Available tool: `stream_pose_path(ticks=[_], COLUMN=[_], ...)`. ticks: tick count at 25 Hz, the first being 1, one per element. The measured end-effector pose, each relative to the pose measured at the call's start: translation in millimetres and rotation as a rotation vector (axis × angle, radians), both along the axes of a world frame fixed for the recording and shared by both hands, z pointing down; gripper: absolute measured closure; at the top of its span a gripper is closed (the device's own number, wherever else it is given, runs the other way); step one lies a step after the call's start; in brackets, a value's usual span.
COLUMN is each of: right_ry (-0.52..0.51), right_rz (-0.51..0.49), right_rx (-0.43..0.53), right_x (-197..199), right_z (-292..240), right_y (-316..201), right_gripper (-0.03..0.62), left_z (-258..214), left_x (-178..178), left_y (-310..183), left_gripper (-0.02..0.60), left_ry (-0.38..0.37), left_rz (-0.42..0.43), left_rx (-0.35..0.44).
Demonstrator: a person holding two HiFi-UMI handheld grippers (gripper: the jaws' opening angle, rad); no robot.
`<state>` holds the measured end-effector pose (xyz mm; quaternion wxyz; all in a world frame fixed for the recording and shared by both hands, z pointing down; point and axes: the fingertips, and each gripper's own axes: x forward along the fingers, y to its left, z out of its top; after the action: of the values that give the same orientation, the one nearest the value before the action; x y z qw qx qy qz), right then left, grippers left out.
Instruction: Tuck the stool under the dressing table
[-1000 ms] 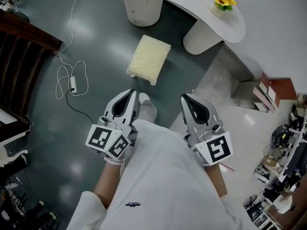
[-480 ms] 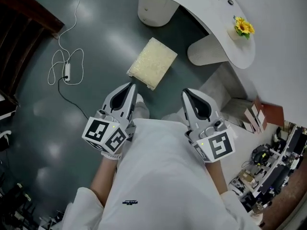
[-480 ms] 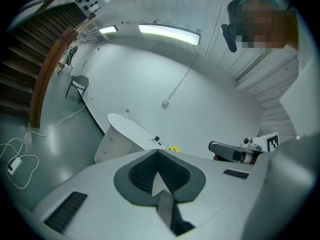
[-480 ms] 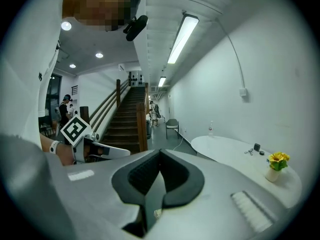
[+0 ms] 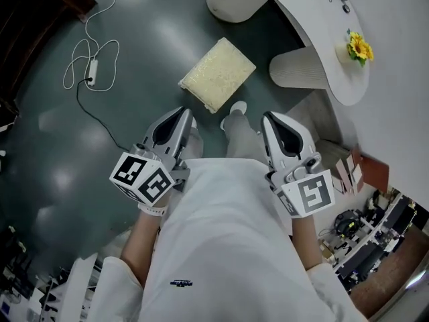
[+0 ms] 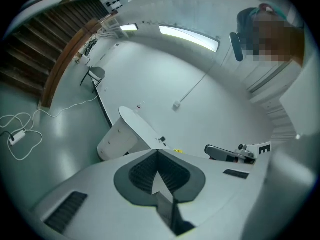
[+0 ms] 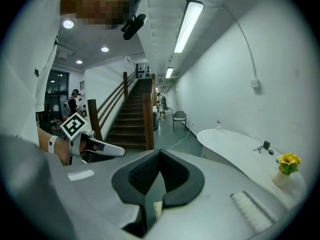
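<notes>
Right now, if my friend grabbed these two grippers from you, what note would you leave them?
Left gripper: jaws shut, nothing in them.
Right gripper: jaws shut, nothing in them.
Both are held in front of the person's body, short of the stool.
The stool, with its cream cushion, stands on the dark floor in front of the dressing table, out in the open and not under it.
Done: nothing yet; the stool is untouched.
Left: reach the stool and push it under the table. Mind the white cable on the floor to the left.
</notes>
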<state>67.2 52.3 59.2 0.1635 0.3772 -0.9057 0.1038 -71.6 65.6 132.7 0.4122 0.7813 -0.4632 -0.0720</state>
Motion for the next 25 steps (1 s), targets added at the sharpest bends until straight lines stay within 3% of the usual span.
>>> stream_pose_path(ticks=[8, 14, 25], right_ry=[-0.024, -0.051, 0.017], right_rz=[-0.076, -0.198, -0.385], right_rx=[-0.092, -0.115, -0.174], right_x=[22.4, 21.8, 3.5], right_z=[36.2, 63.5, 150.4], right_y=[-42.7, -73.4, -108.6], right_gripper=[0.583, 0.583, 0.583], left_z=[42.1, 89.4, 186.1], left_x=[18.4, 31.9, 52.1], left_y=[-22.1, -41.2, -38.9], left_gripper=[0.572, 0.572, 0.572], left_ry=[0.009, 0.015, 0.047], left_rz=[-0.089, -0.147, -0.291], left_rx=[-0.123, -0.224, -0.389])
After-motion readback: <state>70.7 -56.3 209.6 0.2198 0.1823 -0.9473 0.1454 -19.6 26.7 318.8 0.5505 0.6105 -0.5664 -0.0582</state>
